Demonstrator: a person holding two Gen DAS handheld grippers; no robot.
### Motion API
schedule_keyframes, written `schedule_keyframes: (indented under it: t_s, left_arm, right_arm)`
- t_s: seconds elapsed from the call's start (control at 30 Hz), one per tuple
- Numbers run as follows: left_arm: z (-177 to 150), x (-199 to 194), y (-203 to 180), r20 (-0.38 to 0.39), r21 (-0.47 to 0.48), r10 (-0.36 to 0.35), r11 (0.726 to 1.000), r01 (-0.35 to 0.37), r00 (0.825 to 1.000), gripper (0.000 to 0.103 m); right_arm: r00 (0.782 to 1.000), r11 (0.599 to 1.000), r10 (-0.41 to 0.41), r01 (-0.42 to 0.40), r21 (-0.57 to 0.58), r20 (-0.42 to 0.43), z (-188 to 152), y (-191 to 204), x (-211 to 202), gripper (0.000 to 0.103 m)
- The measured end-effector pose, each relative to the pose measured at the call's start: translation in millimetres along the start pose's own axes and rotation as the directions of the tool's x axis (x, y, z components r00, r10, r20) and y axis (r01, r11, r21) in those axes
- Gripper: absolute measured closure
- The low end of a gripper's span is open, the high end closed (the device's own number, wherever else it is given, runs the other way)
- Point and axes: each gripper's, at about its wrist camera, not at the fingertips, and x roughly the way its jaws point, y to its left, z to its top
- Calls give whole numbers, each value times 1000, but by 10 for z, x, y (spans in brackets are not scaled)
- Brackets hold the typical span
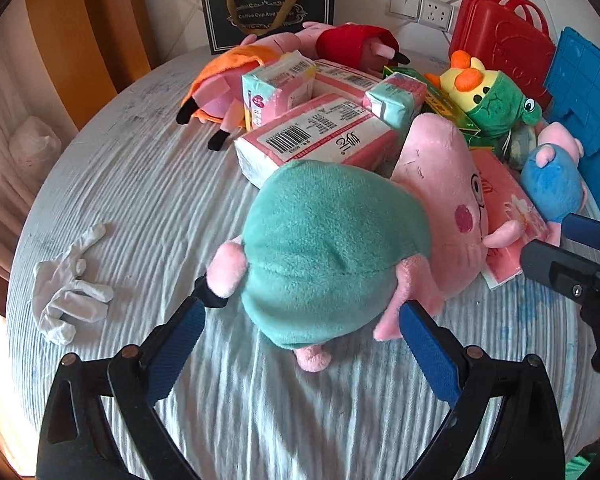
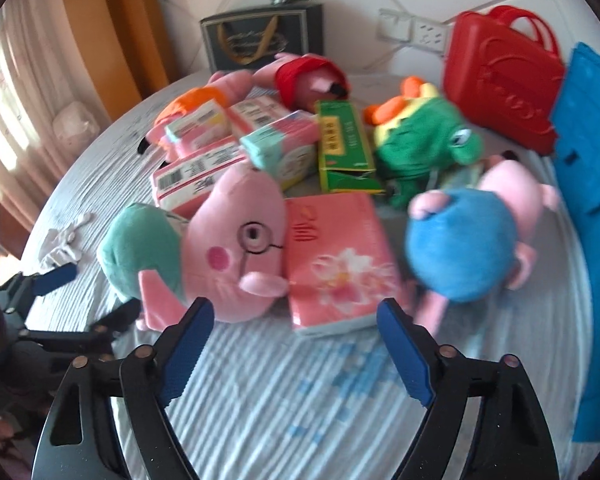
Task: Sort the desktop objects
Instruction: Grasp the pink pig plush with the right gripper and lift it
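Looks like the sorting has barely started: everything is in one heap on the round table (image 1: pixel 139 184) with the wrinkly grey-striped cloth. Both grippers are coming in at the near edge of the pile, so this reads as the reach-and-pick step.

The left gripper (image 1: pixel 304 312) is spread wide with its blue pads either side of the pig plush in the teal outfit (image 1: pixel 324 256), which lies on its side at the front of the heap. The pads don't look like they're pressing it yet, so nothing is held. The right gripper (image 2: pixel 295 316) is also wide and empty, aimed at the pink tissue pack (image 2: pixel 336 264) lying flat between that pig's head and the blue-bodied pig plush (image 2: pixel 460 240).

Next move, probably: the left jaws close on the soft teal body, low enough not to just pinch an arm; the right has to pick between pack and blue pig, since both sit just beside its pads.

Readable stuff: the black gift bag (image 1: pixel 267 12) at the back says "Coffee Cup And..." with the rest behind its handle. The tissue pack shows "200". The white-and-pink tissue pack (image 1: pixel 320 136) has a barcode plus Chinese print too small to read, and the lettering on the green box (image 2: pixel 344 144) is too blurred.
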Motion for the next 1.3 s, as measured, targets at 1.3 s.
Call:
schedule_keyframes:
  t_s: [1.3]
  left_arm:
    - [369,133,32,39,141,-96,986,89,995,29]
  right_arm:
    - [975,979,202,-201,15,-93,345,239,838,33]
